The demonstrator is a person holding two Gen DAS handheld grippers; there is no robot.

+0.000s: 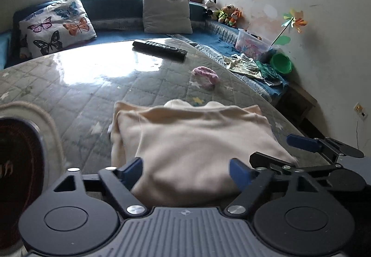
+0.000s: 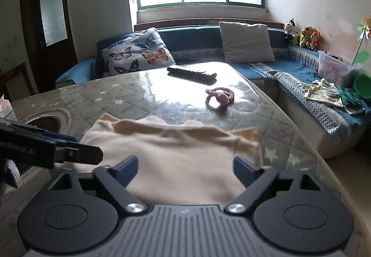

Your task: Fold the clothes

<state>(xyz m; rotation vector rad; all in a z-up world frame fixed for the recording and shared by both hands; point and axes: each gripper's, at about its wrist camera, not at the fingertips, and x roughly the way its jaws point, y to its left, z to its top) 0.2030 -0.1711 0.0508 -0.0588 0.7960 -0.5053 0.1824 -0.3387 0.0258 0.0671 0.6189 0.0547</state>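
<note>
Both grippers hovered over a folded cream garment on the quilted table.

The left gripper (image 1: 185, 171) and right gripper (image 2: 185, 170) sat side by side at the near edge of the garment (image 1: 197, 141), both angled downward, jaws spread wide and gripping nothing. The cloth lay between each pair of blue fingers (image 1: 132, 170), though motion blur left it unclear whether the tips brushed it. A remote (image 2: 192, 74) lay well beyond.
</note>
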